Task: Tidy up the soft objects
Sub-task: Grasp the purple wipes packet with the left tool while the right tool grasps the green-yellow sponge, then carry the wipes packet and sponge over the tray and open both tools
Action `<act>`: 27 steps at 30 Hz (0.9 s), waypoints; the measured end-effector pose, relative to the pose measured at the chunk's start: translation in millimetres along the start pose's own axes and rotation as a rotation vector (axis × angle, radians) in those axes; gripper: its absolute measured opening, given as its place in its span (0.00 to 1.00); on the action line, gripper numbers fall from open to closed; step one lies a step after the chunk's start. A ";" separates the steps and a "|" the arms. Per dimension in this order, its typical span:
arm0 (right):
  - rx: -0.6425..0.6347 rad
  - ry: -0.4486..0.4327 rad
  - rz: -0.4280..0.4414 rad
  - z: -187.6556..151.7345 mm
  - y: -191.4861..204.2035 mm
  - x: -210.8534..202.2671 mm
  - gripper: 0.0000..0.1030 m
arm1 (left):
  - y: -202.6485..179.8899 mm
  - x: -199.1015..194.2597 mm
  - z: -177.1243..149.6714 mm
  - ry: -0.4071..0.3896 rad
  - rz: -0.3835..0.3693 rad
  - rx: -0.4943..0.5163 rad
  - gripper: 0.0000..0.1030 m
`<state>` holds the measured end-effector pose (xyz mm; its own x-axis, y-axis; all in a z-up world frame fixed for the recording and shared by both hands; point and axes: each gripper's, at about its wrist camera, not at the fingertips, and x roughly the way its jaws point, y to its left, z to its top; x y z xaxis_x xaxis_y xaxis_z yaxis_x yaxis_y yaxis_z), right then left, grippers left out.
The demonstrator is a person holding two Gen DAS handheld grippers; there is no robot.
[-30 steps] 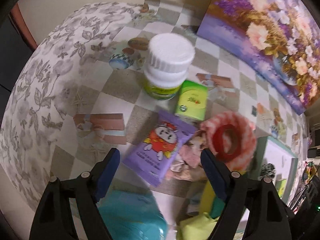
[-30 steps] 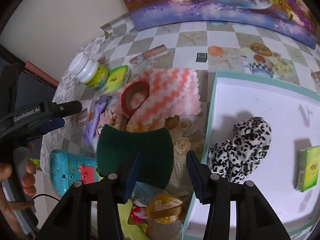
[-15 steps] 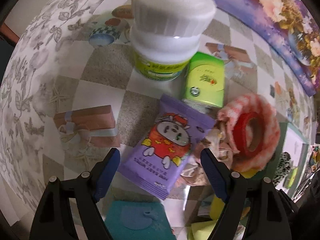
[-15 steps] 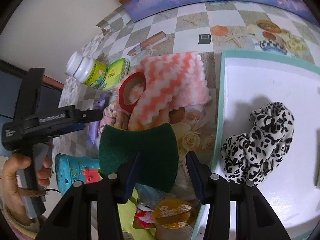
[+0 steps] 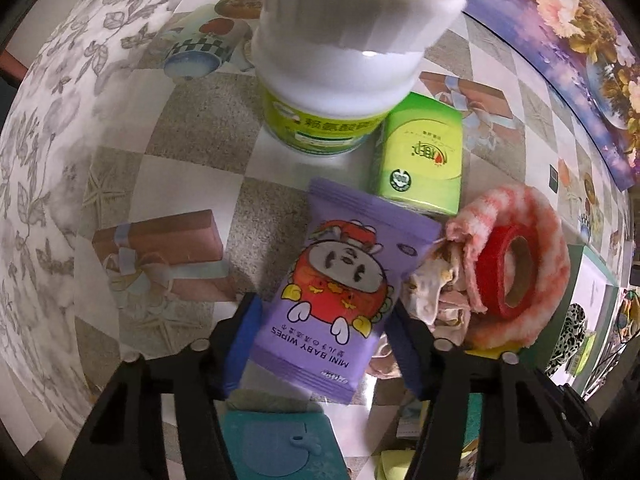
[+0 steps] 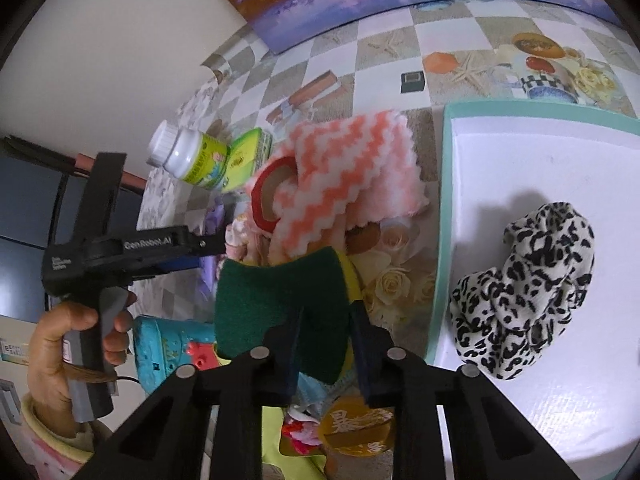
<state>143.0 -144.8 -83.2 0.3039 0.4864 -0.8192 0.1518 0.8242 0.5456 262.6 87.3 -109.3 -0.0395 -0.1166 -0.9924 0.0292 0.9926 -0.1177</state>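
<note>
Between the left gripper's (image 5: 322, 340) open fingers lies a purple baby wipes packet (image 5: 340, 292), framed for pickup; the right gripper (image 6: 326, 344) clamps a green scouring sponge (image 6: 280, 304), likely bound for the white tray (image 6: 520, 160).

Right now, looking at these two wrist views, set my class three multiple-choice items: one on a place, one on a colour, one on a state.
1. Where does the leopard-print cloth lie?
A. on the white tray
B. under the bottle
C. in the left gripper

2. What colour is the baby wipes pack?
A. green
B. purple
C. orange

3. What is the right gripper doing?
A. hanging open over the tray
B. shut on the green sponge
C. shut on the tape roll

Answers: 1 A, the cloth rests on the tray's white floor; 2 B, its wrapper is purple; 3 B, both fingers press the sponge's sides.
</note>
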 end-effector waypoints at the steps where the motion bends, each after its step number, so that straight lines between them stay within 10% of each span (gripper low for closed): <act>1: -0.003 -0.003 0.001 0.1 0.9 -0.7 0.19 | -0.1 -0.3 -0.1 -0.003 0.000 -0.001 0.57; 27: -0.026 -0.223 0.098 8.2 9.2 -92.0 0.08 | -42.1 -124.8 -60.7 -0.364 -0.065 -0.006 0.45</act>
<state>124.1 -184.3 -1.3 0.5169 0.4901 -0.7019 0.0883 0.7850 0.6132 205.6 62.1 21.7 0.3169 -0.1824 -0.9308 0.0321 0.9828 -0.1817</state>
